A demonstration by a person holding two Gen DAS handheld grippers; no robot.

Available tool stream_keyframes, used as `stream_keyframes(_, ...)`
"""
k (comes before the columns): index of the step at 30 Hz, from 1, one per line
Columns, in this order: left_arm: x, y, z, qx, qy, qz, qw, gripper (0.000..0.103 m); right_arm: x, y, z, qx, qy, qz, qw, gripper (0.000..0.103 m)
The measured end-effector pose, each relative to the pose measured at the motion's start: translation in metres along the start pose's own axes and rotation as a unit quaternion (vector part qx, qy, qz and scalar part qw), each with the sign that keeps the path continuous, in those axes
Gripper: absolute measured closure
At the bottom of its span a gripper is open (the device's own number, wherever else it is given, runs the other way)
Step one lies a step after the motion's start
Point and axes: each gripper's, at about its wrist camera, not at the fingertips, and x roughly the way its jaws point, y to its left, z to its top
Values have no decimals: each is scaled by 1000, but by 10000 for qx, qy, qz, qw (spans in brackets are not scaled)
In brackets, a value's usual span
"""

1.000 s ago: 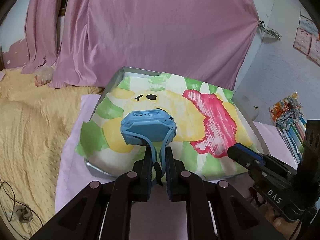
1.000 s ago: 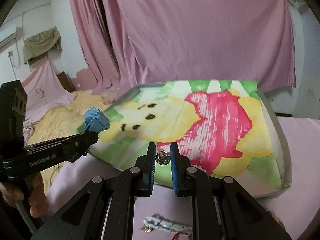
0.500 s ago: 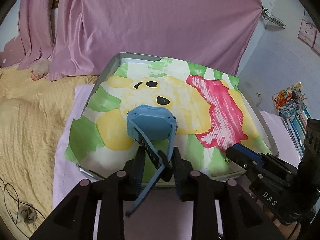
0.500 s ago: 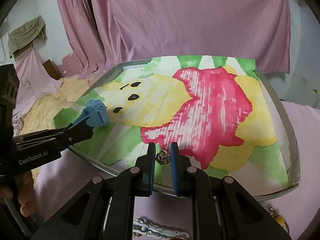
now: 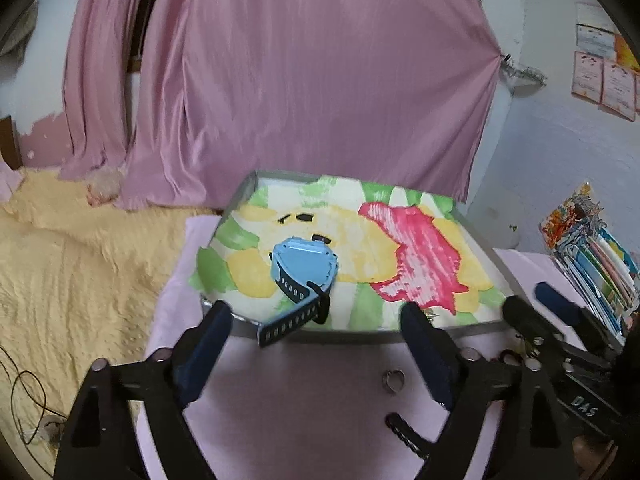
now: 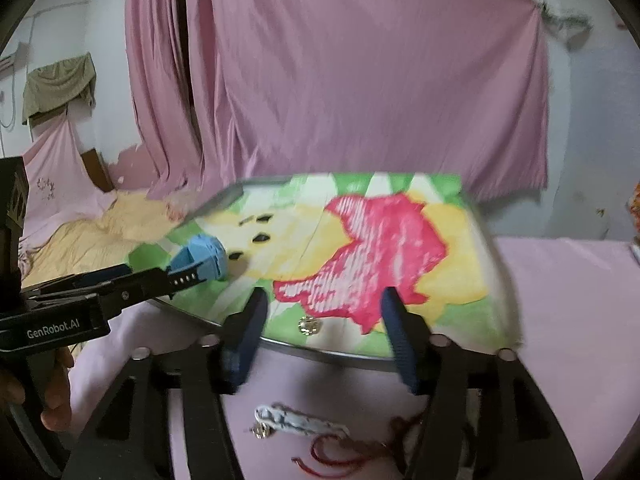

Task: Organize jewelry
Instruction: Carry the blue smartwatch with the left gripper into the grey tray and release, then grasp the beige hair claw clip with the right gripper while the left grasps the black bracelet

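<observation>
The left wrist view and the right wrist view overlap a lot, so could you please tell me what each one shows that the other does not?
Only the left wrist view shows a stack of books at the right, papers on the wall and a ring on the pink cloth. Only the right wrist view shows a small round silver piece lying in the tray, a white bracelet and a red cord below it. Both show the tray with its painted lining, the blue watch, the pink curtain and both open grippers.

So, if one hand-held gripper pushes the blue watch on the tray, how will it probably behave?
The blue watch would probably slide, not roll: its boxy case lies flat on the painted sheet in the tray. Its strap looks floppy; it bends and overhangs the tray's front rim, so it may drag or catch there.
</observation>
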Motion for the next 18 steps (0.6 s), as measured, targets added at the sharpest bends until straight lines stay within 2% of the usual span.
stream_keyframes(1,-6,-1,-3,1,-111,0,9999,8,-9,-2,-2,-1,-149,-49,9999,30)
stream_keyframes(5,-27,-4,-17,-9,-492,-26,9988,1,-42,-9,-11,-44,-622,-204,9978,23)
stream_keyframes(8,-39,-8,-29,3,-779,-12,9970,0,-64,-17,-23,-12,-893,-300,9956,14)
stream_keyframes(11,-48,-12,-41,32,-876,-27,9961,0,-90,-26,-33,75,-1303,-299,9910,13)
stream_keyframes(18,-67,-23,-67,67,-1206,-107,9926,0,-126,-35,-52,40,-1587,-384,9866,11)
